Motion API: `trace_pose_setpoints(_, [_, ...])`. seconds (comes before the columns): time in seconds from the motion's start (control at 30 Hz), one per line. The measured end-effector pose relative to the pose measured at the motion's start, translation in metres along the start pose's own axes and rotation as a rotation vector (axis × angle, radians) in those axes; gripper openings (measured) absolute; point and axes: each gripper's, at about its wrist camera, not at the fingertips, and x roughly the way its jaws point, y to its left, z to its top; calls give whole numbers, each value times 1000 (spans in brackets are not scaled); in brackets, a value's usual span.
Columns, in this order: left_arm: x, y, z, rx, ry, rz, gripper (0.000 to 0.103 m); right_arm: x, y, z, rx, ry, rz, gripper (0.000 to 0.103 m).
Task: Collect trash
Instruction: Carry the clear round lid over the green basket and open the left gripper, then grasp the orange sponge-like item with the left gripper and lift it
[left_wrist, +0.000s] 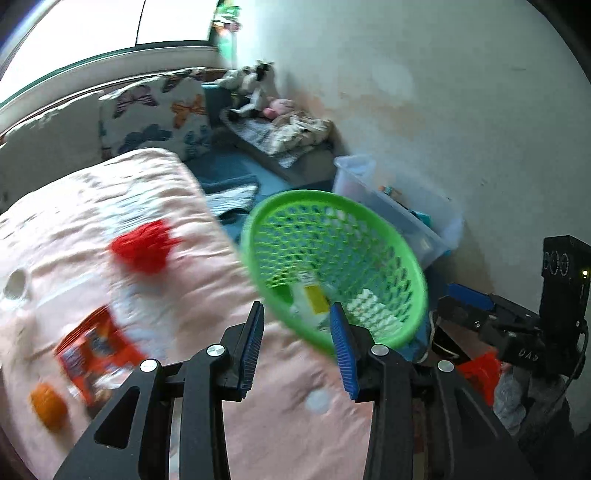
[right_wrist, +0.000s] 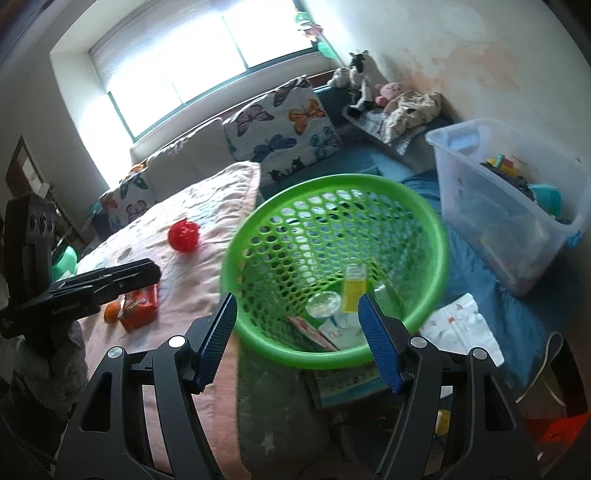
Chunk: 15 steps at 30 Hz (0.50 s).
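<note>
A green mesh basket (right_wrist: 258, 225) stands beside the pink bed and holds a yellow-labelled box (right_wrist: 354, 288), a clear round lid (right_wrist: 323, 302) and flat wrappers; it also shows in the left wrist view (left_wrist: 369, 218). On the pink bedspread (left_wrist: 177, 206) lie an orange-red snack packet (left_wrist: 94, 350), a small orange fruit (left_wrist: 48, 406) and a red spiky ball (left_wrist: 142, 245). My left gripper (left_wrist: 297, 321) is open and empty over the bed edge near the basket. My right gripper (right_wrist: 297, 310) is open and empty above the basket's near rim.
A clear plastic storage bin (right_wrist: 491, 192) with toys stands right of the basket. Butterfly cushions (right_wrist: 284, 125) and soft toys (right_wrist: 364, 83) line the back. Blue floor mats (right_wrist: 476, 269), a white printed cloth (right_wrist: 461, 325) and a red object (left_wrist: 480, 373) lie on the floor.
</note>
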Motion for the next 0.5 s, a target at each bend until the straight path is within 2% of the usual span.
trace_pose_setpoints(0.2, [-27,39,-19,-70,-35,79,37,12,24,0,-47,25,40,69])
trace_pose_setpoints(0.4, [-54,79,-39,-127,-75,192,49,23,45,1,-81,45,79,69])
trace_pose_setpoints(0.5, [-61,104,-49,-170,-77,256,51,27,51,2,-88,54,98,69])
